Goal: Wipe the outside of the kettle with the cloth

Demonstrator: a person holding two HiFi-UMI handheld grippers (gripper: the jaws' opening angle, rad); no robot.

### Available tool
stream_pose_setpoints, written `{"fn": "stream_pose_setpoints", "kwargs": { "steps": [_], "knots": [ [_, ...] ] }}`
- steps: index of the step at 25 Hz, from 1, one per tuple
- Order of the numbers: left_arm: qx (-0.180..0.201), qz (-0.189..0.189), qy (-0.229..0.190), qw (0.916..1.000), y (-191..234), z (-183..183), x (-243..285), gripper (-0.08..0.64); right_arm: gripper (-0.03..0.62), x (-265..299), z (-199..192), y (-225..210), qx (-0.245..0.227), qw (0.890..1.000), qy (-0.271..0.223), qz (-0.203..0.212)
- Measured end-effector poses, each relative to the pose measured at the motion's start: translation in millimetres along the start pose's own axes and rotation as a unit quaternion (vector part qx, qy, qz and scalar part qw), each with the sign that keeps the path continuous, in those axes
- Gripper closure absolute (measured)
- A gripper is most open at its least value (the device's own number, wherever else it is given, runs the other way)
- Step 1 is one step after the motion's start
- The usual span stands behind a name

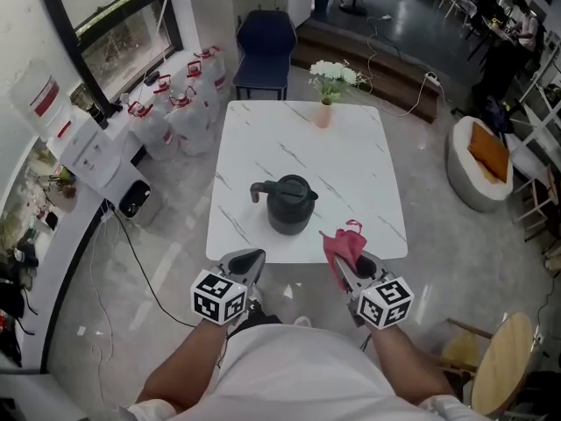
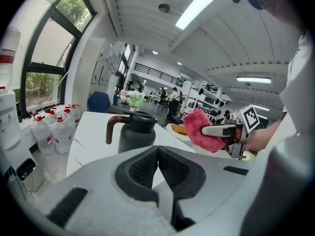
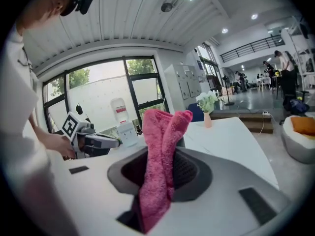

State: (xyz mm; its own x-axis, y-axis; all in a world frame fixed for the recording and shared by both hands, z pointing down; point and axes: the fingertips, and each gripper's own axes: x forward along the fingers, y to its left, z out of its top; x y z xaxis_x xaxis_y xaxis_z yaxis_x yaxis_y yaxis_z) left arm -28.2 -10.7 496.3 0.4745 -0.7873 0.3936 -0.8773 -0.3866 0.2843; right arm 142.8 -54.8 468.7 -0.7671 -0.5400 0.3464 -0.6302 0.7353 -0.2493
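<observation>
Lower frame: left gripper (image 1: 249, 263) clenched empty, right gripper (image 1: 342, 267) grasping pink cloth (image 1: 345, 242); I should press cloth flat against kettle (image 1: 291, 204) wall at centre, steadying its handle.

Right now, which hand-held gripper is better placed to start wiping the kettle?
Likely the right hand-held gripper: its jaws are clamped on the pink cloth, near the kettle. The left hand-held gripper is shut and empty.

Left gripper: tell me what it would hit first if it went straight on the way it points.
Probably the kettle, standing just ahead of the shut left gripper; depth is uncertain.
</observation>
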Motion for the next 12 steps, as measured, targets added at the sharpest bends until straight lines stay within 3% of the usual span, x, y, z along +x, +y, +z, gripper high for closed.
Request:
{"fn": "stream_pose_setpoints", "kwargs": {
  "steps": [12],
  "knots": [
    [0.022, 0.026, -0.016, 0.9993, -15, 10, -16, 0.56, 0.486, -9, -6, 8, -0.001, 1.0, -0.014, 0.006]
  ]
}}
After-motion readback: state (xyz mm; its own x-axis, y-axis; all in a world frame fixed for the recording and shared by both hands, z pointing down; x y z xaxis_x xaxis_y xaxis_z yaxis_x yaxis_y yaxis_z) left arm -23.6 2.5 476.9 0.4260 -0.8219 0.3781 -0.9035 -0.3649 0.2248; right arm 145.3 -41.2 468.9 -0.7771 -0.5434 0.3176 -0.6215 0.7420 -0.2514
